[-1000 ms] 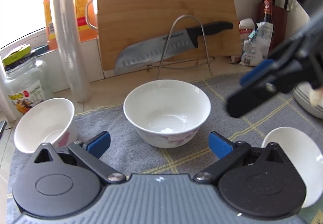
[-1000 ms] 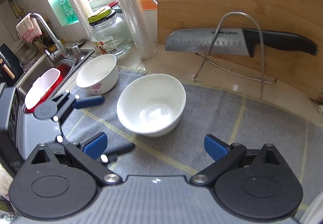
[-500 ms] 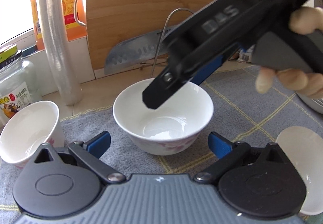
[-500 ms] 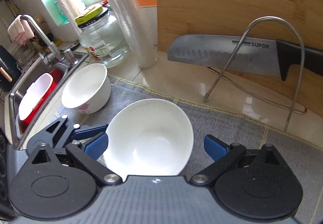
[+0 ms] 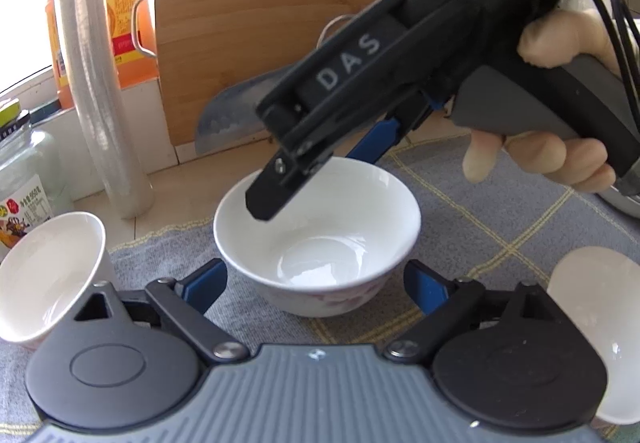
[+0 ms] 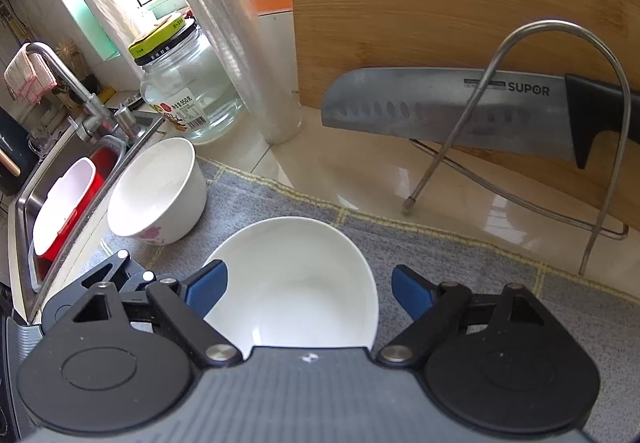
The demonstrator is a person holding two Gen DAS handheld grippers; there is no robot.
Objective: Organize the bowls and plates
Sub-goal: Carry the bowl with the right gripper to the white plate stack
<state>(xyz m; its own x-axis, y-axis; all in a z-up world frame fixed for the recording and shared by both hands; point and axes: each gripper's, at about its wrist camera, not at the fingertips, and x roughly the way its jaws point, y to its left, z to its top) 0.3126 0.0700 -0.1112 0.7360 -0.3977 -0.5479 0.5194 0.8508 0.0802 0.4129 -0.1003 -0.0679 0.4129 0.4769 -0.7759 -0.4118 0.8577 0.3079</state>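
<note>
my left tongs point(image 5: 316, 279) have just been closing around the middle bowl point(image 5: 318, 227) on the grey cloth point(image 5: 500, 219), blue pads beside its walls, though i cannot tell whether they press yet. my right tongs point(image 6: 310, 291) reach over the same bowl point(image 6: 296, 283) with jaws apart (one pad inside the rim, one outside). a second bowl point(image 6: 154, 191) sits near the sink point(image 6: 24, 203); a third point(image 5: 592, 283) lies at the right.

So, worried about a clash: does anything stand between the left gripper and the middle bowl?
Nothing does. The left gripper, fingers just closing, flanks the bowl. The right gripper hangs over its far rim.
</note>
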